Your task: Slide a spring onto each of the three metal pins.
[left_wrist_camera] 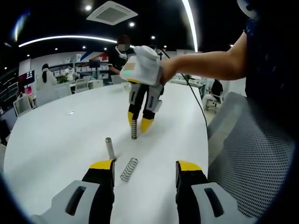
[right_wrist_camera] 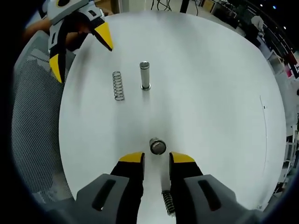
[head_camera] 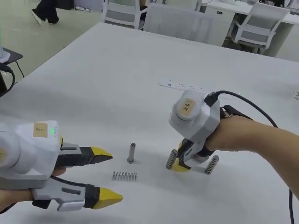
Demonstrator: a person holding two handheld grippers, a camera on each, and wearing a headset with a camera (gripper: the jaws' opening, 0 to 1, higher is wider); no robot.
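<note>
Head view: a loose spring point(head_camera: 124, 176) lies beside the bare pin point(head_camera: 131, 153); right of it, a sprung pin point(head_camera: 171, 159) and a second sprung pin point(head_camera: 211, 164) look finished. Left gripper view: the left gripper point(left_wrist_camera: 145, 164) faces the bare pin, jaws apart, empty. Right gripper view: the right gripper point(right_wrist_camera: 157, 157) has its jaws slightly apart, holding nothing.

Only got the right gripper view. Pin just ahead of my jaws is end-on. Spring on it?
Observer: Yes. Head view shows a spring coiled round that pin.
Operator: Coil low between my jaws?
Observer: Likely the second spring, standing tilted on the wrist side of the right gripper.
Operator: Left lined up?
Observer: Left gripper view has the loose spring lying just ahead of the left gripper, between its open jaws, bare pin beside it.
</note>
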